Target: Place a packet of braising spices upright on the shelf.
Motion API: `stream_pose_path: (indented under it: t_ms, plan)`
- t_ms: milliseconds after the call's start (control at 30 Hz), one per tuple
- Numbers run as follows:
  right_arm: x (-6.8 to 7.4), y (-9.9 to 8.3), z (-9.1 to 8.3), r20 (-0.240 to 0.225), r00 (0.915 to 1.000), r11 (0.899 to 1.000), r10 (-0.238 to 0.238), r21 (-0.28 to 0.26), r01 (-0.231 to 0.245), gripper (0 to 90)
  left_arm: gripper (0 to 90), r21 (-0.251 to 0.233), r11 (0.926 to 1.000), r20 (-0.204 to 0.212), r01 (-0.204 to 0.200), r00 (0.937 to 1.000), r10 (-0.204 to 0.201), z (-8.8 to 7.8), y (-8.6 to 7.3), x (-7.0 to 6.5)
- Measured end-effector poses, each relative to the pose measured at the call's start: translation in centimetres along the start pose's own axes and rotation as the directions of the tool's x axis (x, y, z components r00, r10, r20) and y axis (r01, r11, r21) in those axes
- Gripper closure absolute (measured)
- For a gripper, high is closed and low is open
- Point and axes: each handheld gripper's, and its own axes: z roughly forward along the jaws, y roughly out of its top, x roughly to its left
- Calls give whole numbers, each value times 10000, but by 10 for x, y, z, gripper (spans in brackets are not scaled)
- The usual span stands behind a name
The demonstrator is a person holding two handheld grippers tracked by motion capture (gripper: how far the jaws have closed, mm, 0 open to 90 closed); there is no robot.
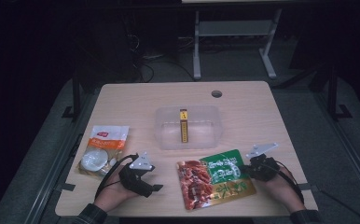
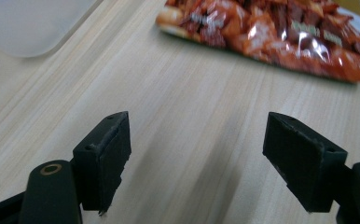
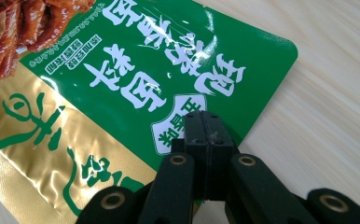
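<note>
A snack packet (image 1: 213, 179), red, green and gold, lies flat at the front of the wooden table (image 1: 136, 100). My right gripper (image 1: 244, 168) is at the packet's right edge. In the right gripper view its jaws (image 3: 202, 119) are pressed together, tips over the green corner of the packet (image 3: 136, 70). No packet material shows between the pads. My left gripper (image 1: 151, 185) rests low on the table left of the packet. Its jaws (image 2: 197, 158) stand wide apart over bare wood, and the packet's red end (image 2: 271, 32) lies ahead of them.
A clear plastic container (image 1: 201, 135) stands mid-table with a yellow box (image 1: 183, 126) upright inside; its corner (image 2: 33, 23) shows in the left gripper view. An orange and white bag (image 1: 102, 149) lies at the left. A cable hole (image 1: 216, 94) sits near the far edge.
</note>
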Motion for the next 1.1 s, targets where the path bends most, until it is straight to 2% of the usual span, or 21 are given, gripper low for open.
stream_pose_path:
  t_ms: [200,267,567,600,700,767,833,933,967,1100]
  plan:
    - [21,20,17,-524,9962,9976,-690,-15,690,900,228,26,10000,-41,-13,10000,13,-2,0,1]
    - [27,28,23,-698,9925,9949,-1008,-34,1008,900,227,12,10000,-58,-23,10000,23,-3,0,1]
    - [56,51,44,-1323,9777,9866,-1630,-143,1625,899,222,-75,9999,-70,74,9999,-74,-2,1,0]
    - [57,53,45,-1322,9745,9834,-1813,-156,1808,899,221,-157,9998,-16,158,9999,-158,-1,1,0]
    - [59,54,46,-1397,9737,9836,-1800,-159,1796,899,221,-135,9998,122,128,9998,-127,3,3,0]
    - [57,52,44,-1425,9722,9826,-1858,-273,1838,829,220,-221,9996,141,157,9998,-154,8,6,-1]
    - [55,52,37,-1687,9716,9855,-1657,-662,1565,772,217,-298,9993,154,217,9997,-213,11,9,-1]
    - [52,50,26,-1595,9773,9856,-1395,-1174,1215,653,216,-386,9988,313,294,9991,-282,19,13,-3]
    - [50,49,24,-1504,9788,9834,-1393,-1368,1189,610,211,-257,9995,310,180,9994,-172,21,14,-2]
    - [40,44,16,-1320,9863,9828,-985,-1685,756,519,208,-298,9989,346,364,9988,-353,30,19,-3]
